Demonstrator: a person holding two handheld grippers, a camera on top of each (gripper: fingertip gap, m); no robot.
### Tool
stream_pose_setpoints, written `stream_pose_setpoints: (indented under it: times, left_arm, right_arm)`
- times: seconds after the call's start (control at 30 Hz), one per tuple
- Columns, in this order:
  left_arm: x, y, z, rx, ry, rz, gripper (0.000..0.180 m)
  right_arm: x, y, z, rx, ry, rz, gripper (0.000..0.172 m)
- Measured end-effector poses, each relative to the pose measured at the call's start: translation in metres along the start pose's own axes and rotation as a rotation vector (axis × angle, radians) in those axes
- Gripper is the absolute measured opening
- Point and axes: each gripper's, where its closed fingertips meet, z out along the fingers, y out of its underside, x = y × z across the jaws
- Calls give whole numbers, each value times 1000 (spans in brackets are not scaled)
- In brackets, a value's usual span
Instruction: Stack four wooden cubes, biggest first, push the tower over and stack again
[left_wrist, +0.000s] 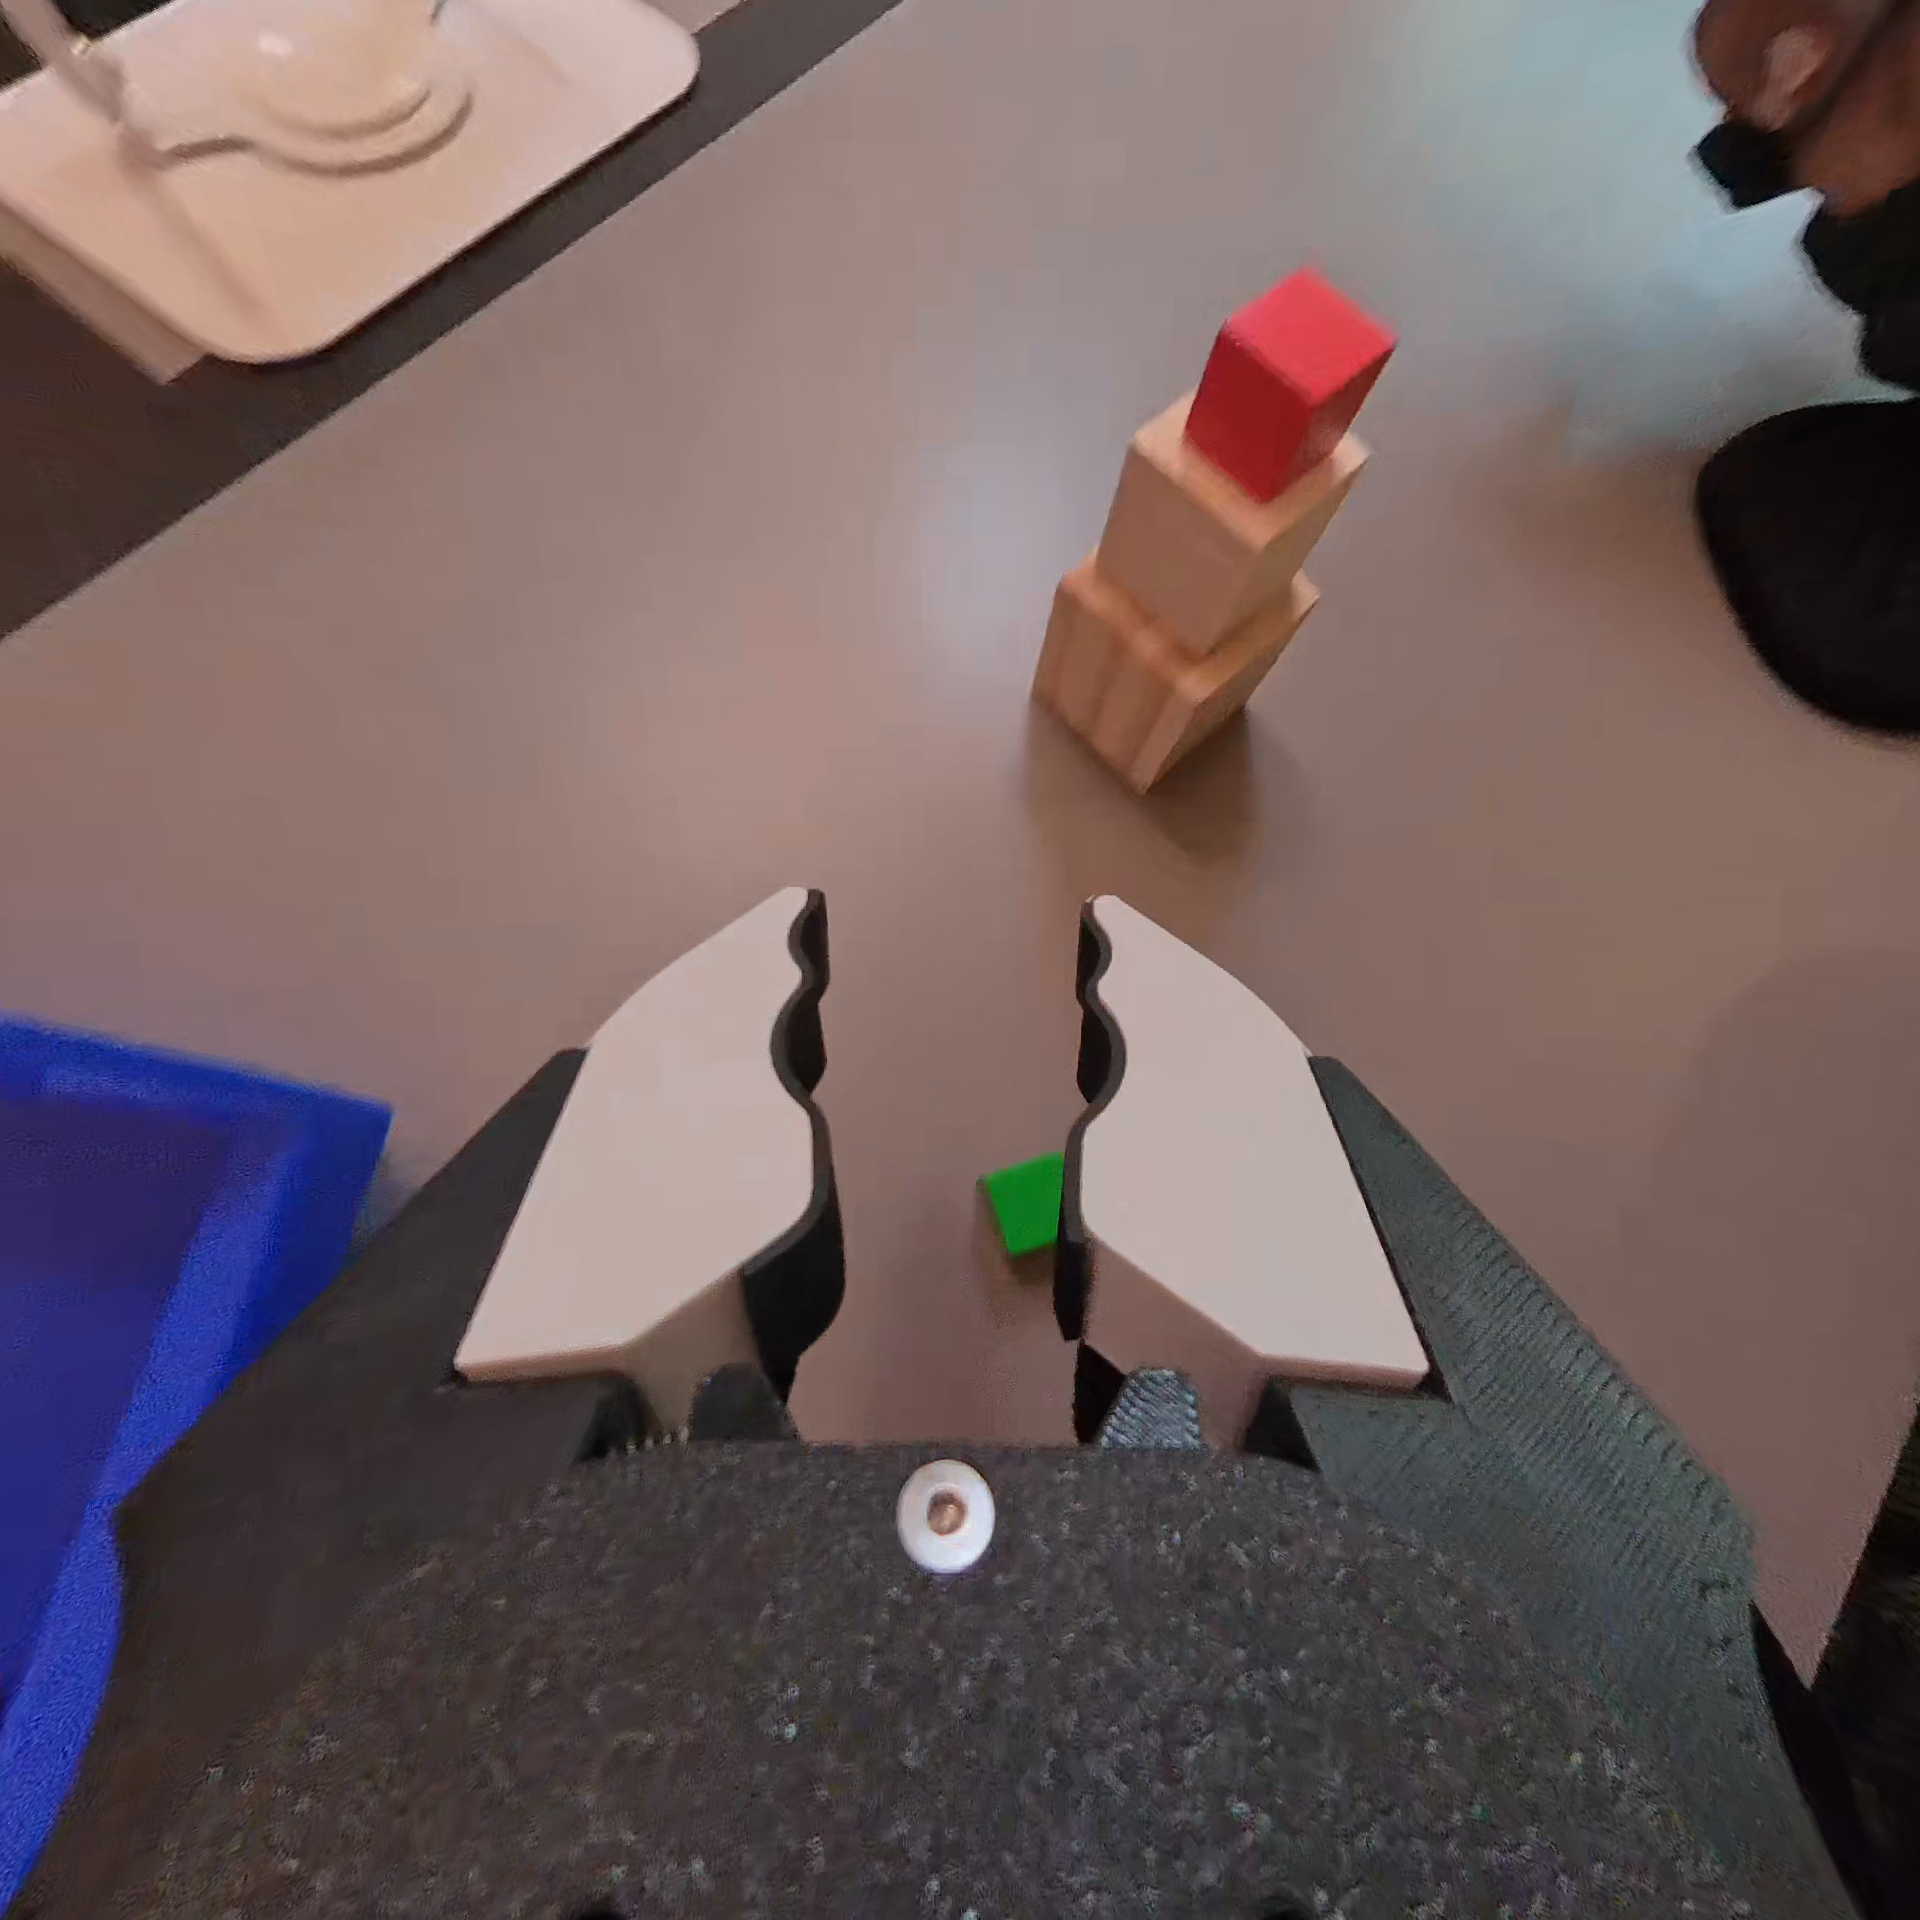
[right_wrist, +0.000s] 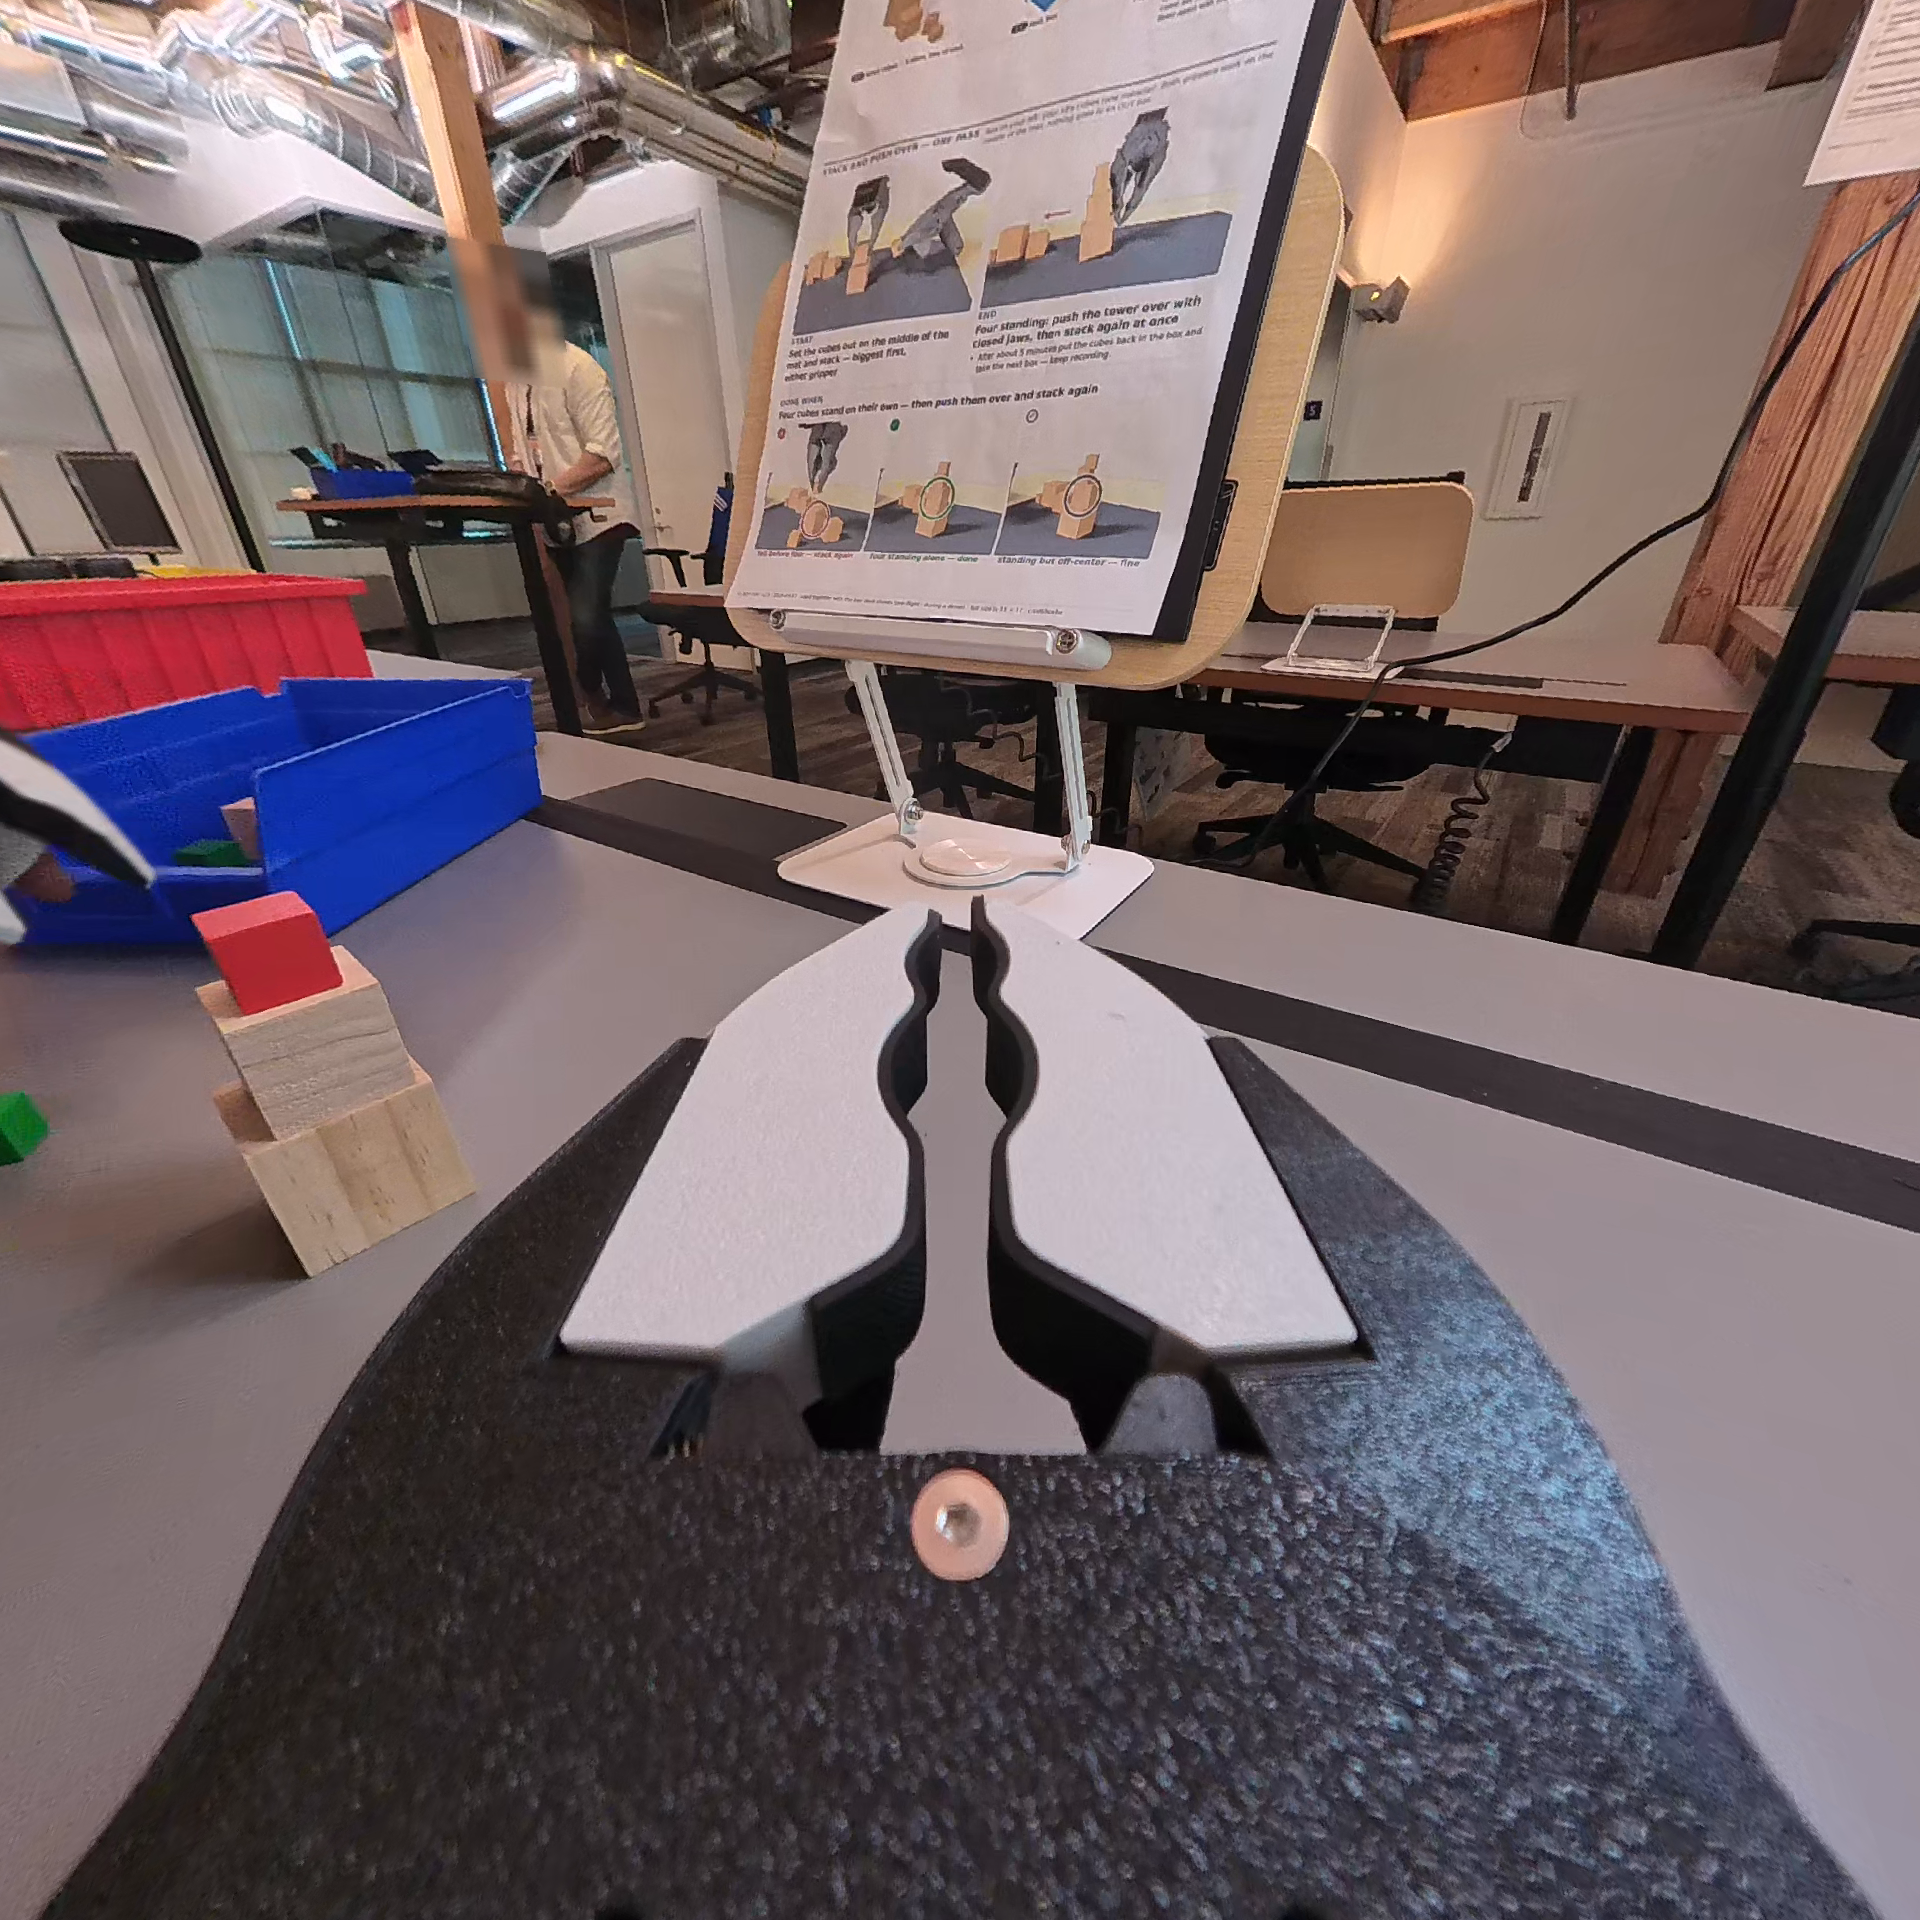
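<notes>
Left gripper hung released, empty, above a green cube on the table; a red-topped wooden block tower stood between. Right gripper sat nearly clenched, empty, facing a document stand.

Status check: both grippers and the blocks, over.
Left gripper open, empty, above the table; green cube beneath. Right gripper nearly shut, empty. Three-block tower standing, red cube on top.
</notes>
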Motion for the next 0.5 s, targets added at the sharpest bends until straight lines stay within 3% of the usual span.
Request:
stream_pose_setpoints:
  times: [0.23,0.5]
  left_arm:
    - [4,62,-16,20,-39,-52,47]
    - [3,102,-16,-110,-99,-138,50]
  right_arm:
    - [1,-1,-1,6,15,-7,5]
    - [-2,-1,0,6,7,-4,5]
